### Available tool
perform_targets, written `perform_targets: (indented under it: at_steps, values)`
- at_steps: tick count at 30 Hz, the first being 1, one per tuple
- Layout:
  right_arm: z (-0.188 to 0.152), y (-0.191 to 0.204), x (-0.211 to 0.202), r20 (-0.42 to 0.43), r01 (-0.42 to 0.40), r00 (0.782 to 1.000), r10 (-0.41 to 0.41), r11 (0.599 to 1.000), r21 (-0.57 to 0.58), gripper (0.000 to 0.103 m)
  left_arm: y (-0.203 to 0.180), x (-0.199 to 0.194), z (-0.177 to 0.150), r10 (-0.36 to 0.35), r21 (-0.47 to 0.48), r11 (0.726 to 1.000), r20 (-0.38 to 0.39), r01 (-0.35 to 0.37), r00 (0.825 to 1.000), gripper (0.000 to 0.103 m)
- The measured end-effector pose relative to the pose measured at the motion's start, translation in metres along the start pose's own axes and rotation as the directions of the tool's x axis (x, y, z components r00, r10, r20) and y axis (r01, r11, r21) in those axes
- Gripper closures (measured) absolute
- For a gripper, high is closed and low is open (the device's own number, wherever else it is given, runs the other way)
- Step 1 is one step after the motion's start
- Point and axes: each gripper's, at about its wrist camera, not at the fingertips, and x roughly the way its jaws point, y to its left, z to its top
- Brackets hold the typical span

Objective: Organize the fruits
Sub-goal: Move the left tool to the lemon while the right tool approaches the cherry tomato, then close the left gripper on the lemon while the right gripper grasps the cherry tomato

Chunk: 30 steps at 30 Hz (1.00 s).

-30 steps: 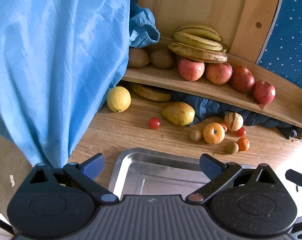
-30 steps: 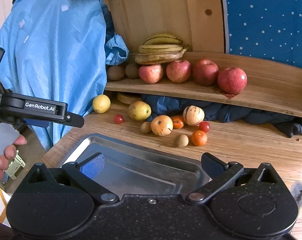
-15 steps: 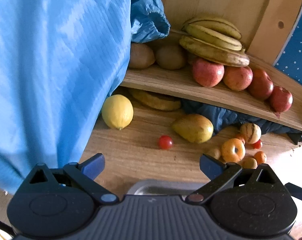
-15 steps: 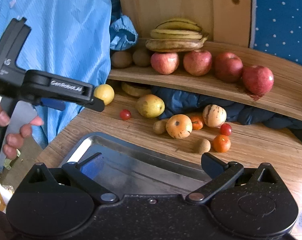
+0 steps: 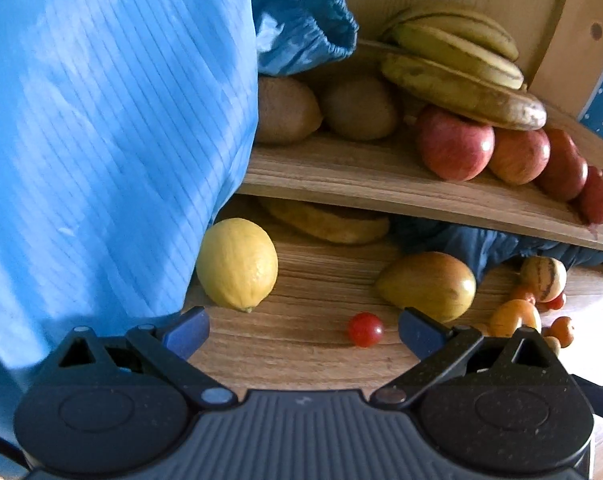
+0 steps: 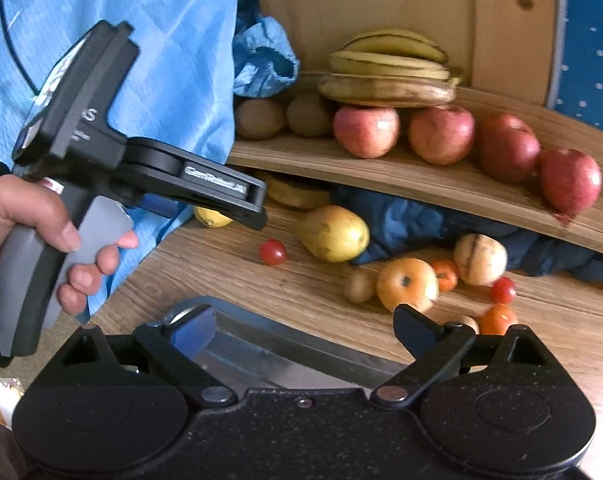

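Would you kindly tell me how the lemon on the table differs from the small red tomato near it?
The lemon is yellow, the tomato red. The lemon is far larger and oval with a nub at one end; the tomato is small and round. The lemon lies against the blue cloth; the tomato sits apart in the open. Both rest on the wooden table, untouched.

Daylight, bright, diffuse. Highlights on apples (image 6: 441,134) face viewer. Space under shelf (image 5: 381,184) shadowed, dim. Tray (image 6: 261,344) shows streaked glare. Fisheye bends shelf edge into curve; corners vignetted black. Motion blur softens small fruits (image 6: 407,284) lower right; left view slightly soft overall. Cloth (image 5: 101,120) evenly lit.
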Motion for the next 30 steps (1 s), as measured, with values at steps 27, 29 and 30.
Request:
perform_targets:
  at_steps: [27,29,30]
  values:
    - [0.03,0.04,0.077,-0.044,0.008,0.999,-0.009,0.999,-0.032,0.031,0.036,0.021,0.012,-0.003,-0.105,0.994,0.014,0.004,1.0,0.02]
    - [0.03,0.041,0.08,-0.049,0.006,0.999,-0.008,0.999,-0.031,0.031,0.038,0.024,0.013,0.003,-0.11,0.994,0.009,-0.002,1.0,0.02]
    - [0.031,0.041,0.081,-0.05,0.005,0.999,-0.007,0.999,-0.032,0.031,0.039,0.025,0.013,0.004,-0.112,0.994,0.009,-0.003,1.0,0.02]
